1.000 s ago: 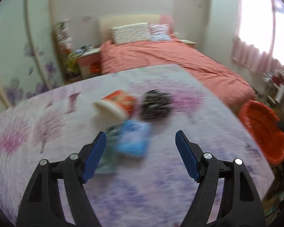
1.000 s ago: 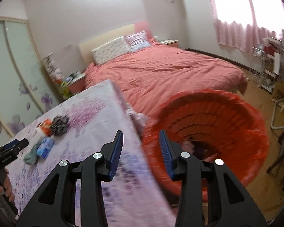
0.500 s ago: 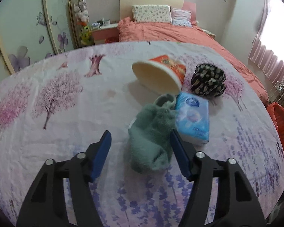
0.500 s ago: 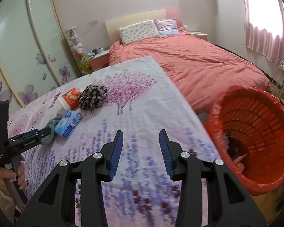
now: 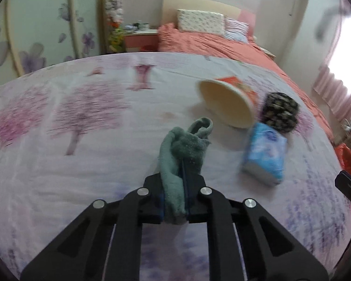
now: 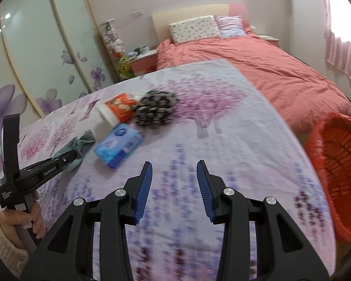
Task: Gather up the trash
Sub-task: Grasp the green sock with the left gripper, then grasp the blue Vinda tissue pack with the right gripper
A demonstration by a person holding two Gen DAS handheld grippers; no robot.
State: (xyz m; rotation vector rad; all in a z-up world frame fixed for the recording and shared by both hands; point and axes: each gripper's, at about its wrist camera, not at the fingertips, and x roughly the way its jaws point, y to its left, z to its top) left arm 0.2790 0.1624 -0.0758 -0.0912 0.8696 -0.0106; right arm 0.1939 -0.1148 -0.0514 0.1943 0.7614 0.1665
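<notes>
Left wrist view: left tongs (image 5: 175,187), jaws just closed, found clamped on green sock (image 5: 182,149) lying on surface (image 5: 58,164), this side of tipped paper cup (image 5: 227,103); pinched low, presumably for lifting. Blue tissue pack (image 5: 264,157) just right of cup.

Right wrist view: right tongs (image 6: 174,185) part-open, empty, hovering over bare cloth, well right of cup (image 6: 117,110). Red bin (image 6: 337,175) beyond surface edge, likely the destination.
</notes>
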